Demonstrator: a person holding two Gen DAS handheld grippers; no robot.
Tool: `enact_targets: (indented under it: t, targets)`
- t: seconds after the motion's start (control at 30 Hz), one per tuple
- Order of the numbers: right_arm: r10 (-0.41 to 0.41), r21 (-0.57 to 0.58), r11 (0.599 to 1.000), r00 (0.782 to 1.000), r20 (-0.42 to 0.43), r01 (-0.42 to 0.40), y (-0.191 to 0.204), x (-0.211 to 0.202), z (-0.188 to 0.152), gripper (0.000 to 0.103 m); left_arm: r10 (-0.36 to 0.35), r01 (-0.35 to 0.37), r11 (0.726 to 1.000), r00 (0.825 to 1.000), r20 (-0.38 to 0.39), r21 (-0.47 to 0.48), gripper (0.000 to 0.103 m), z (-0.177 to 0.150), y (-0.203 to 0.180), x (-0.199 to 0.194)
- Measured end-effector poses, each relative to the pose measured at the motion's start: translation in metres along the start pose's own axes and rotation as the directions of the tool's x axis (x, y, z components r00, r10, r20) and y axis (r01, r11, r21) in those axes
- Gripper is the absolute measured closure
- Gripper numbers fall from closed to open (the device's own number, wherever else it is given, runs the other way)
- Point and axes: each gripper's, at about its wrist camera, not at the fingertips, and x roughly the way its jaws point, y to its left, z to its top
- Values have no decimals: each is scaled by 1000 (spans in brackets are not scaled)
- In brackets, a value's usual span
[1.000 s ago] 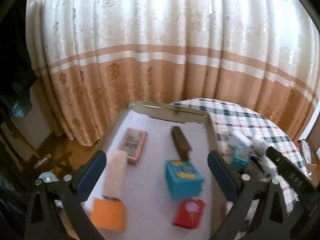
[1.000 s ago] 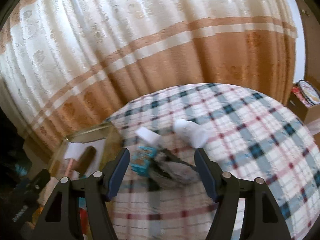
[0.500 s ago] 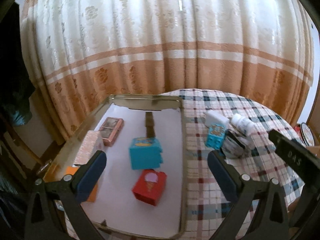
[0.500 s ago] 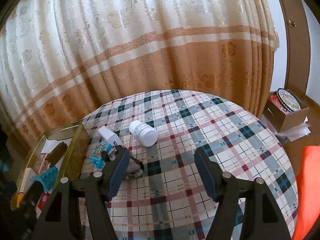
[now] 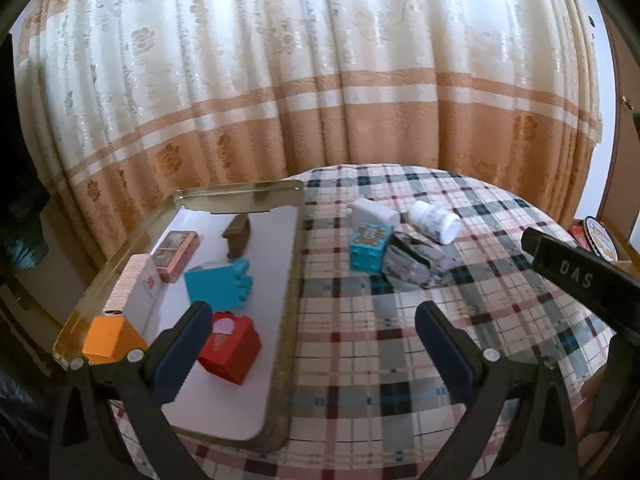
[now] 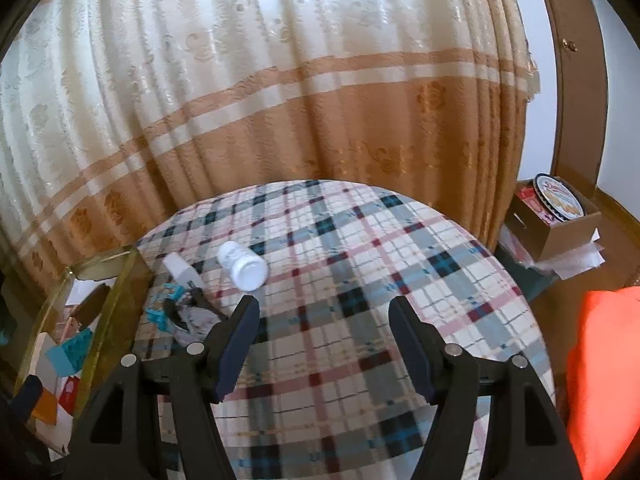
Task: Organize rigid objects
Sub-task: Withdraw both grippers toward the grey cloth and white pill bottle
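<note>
A gold-rimmed tray [image 5: 288,292] on the plaid table holds a red box [image 5: 232,350], a teal box [image 5: 220,286], an orange box [image 5: 112,338], a pink carton [image 5: 136,288], a pink flat box [image 5: 178,254] and a brown block [image 5: 239,234]. On the cloth to its right lie a small teal box [image 5: 366,248], a white box [image 5: 374,212], a white bottle [image 5: 434,220] on its side and a grey crumpled pouch [image 5: 414,266]. My left gripper [image 5: 312,316] hovers open over the tray's right rim. My right gripper [image 6: 324,310] is open above bare cloth, with the white bottle [image 6: 244,266] off to its left.
A cream and orange curtain [image 6: 280,112] hangs close behind the round table [image 6: 400,260]. A cardboard box with a tin [image 6: 556,216] sits on the floor at the right, beside an orange-red cloth [image 6: 600,360]. The right gripper's black body [image 5: 580,280] crosses the left wrist view.
Both views have swung to the right: the tray slid from centre to the left, and the loose items on the cloth moved left of the right gripper's fingers. Both grippers stayed open.
</note>
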Motion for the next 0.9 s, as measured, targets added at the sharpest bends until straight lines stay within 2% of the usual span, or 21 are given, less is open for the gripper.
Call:
enact_targets:
  t: [0.13, 0.27, 0.37, 0.63, 0.8, 0.9]
  targets:
    - [-37, -26, 999, 999, 8, 38, -10, -1, 2, 34, -15, 15, 1000, 1000, -1, 22, 1, -1, -12, -2]
    - [-47, -4, 999, 999, 22, 47, -23, -3, 6, 34, -22, 23, 998, 1000, -18, 52, 1, 0, -27, 1]
    - [-68, -19, 997, 997, 34, 69, -30, -4, 8, 34, -35, 36, 999, 999, -37, 29, 1, 3, -30, 5]
    - [-59, 3, 998, 997, 55, 59, -43, -5, 14, 34, -48, 50, 999, 993, -104, 11, 1, 10, -51, 23]
    - [-60, -10, 998, 995, 82, 61, -44, -7, 14, 34, -38, 31, 998, 992, -122, -62, 1, 22, -54, 41]
    - [-53, 3, 999, 995, 80, 53, -47, -7, 14, 34, -48, 18, 986, 983, -179, -167, 1, 27, -52, 60]
